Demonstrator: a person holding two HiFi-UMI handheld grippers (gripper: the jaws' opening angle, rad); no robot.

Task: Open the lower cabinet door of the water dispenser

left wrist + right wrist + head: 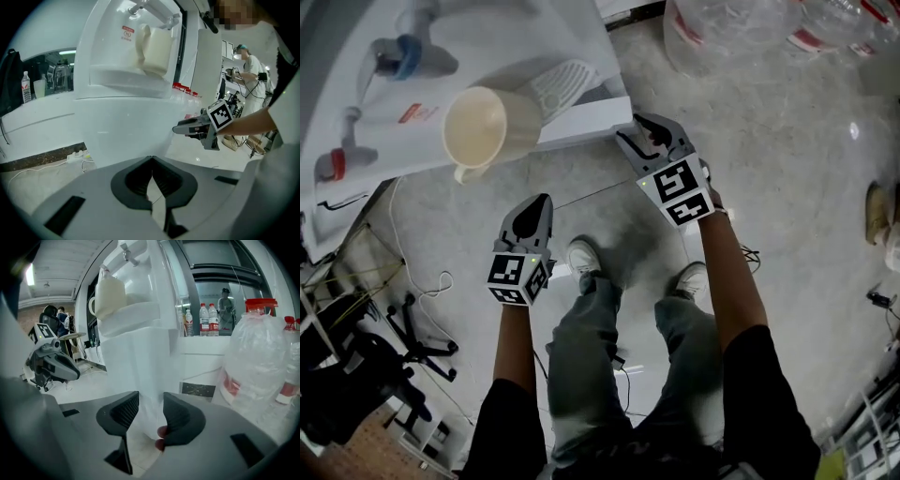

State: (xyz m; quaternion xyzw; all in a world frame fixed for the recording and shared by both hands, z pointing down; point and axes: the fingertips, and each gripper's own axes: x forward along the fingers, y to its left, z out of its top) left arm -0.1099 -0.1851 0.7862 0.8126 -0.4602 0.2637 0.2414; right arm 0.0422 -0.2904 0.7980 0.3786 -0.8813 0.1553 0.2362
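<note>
At the dispenser's (pixel 366 112) lower right corner, the right gripper (pixel 636 129) meets the door (pixel 140 366) of the lower cabinet, which looks closed or nearly so.

**Hazards (judged).**
- The door edge is smooth white plastic with no handle visible, so a shallow bite could slip off as the pull begins.
- The jaws straddle the cabinet's corner. If they bite the fixed side wall as well as the door, a pull would drag the whole dispenser rather than swing the door.
- Any such jolt threatens the cup (pixel 476 127) standing on the ledge above the door, which could topple.
- Large water bottles (pixel 255 366) stand on the floor (pixel 787 141) near the corner on the right. A wide swing of the door or arm could strike them.

**Right gripper.** Its jaws stand partly apart, roughly midway. The door's vertical edge runs down between them, as the right gripper view shows (pixel 150 401). Both pads lie close to the plastic, but neither is seen pressing, so it is released and not yet grasping. A small reddish patch beside the right pad cannot be identified.

**Left gripper.** The left gripper (pixel 546 199) is clenched with its tips meeting and nothing between them (pixel 152 159). It hangs over the floor, left of the right gripper and clear of the door.
</note>
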